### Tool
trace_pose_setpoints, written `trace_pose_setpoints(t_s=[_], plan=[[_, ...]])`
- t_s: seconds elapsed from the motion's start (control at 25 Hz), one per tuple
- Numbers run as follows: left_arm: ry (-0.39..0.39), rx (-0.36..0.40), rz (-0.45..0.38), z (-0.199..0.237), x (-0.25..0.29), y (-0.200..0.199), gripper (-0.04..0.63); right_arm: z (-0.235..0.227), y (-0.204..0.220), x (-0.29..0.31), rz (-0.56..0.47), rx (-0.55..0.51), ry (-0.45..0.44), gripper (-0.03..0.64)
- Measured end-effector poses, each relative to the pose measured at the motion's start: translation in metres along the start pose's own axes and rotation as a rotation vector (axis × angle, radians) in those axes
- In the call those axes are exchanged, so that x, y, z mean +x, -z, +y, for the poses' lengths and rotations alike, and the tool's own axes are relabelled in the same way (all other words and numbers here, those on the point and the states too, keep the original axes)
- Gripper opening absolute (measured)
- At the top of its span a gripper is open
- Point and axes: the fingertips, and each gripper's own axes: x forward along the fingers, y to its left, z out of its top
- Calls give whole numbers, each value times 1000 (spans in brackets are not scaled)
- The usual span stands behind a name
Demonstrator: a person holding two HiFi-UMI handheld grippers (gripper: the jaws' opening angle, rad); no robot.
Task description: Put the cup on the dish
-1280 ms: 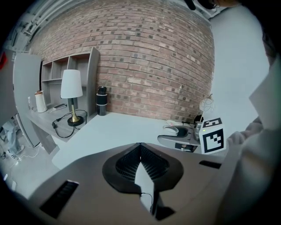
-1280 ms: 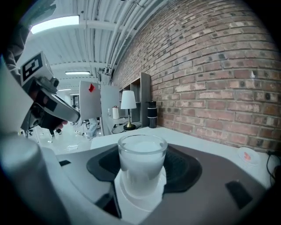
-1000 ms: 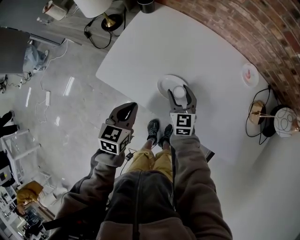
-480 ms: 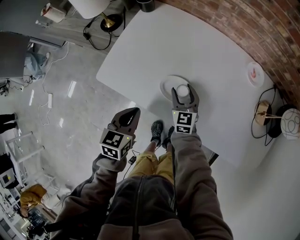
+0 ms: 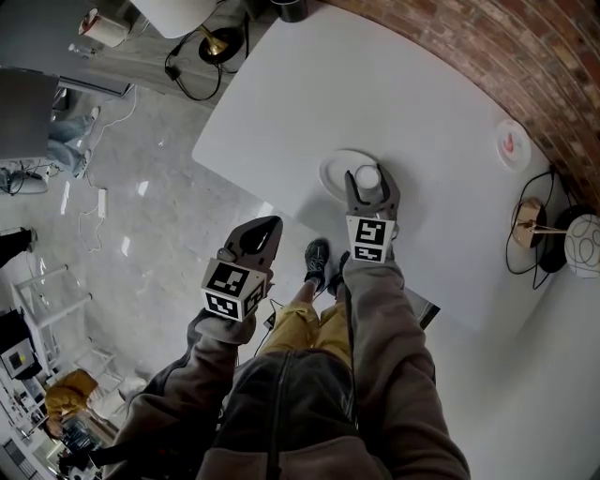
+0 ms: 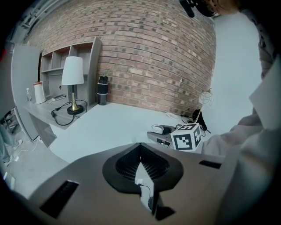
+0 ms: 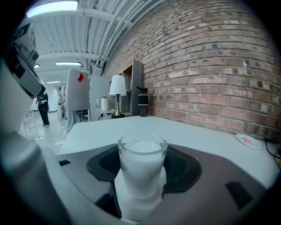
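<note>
A small frosted white cup sits between the jaws of my right gripper, which is shut on the cup. It hangs over the near right part of a white dish on the white table. In the right gripper view the cup stands upright between the dark pads, and my right gripper points along the tabletop. My left gripper is shut and holds nothing, out past the table's near edge over the floor. The left gripper view shows my left gripper with its jaws pressed together.
A little white saucer with a red mark lies far right near the brick wall. A lamp and a black cylinder stand at the far end. Cables and a round lamp sit at the right.
The right gripper with the cup has shifted slightly right and farther over the dish. The left gripper has stayed shut and hardly moved.
</note>
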Motion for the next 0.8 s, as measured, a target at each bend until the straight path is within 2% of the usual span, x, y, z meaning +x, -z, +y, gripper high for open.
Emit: trace_pose_setpoints(t_s=[0.44, 0.8], plan=[[4, -16, 10, -4, 4, -2, 5, 6, 4, 3, 50, -16, -56, 264], [-7, -26, -19, -3, 5, -14, 5, 11, 3, 1, 84, 9, -125, 264]])
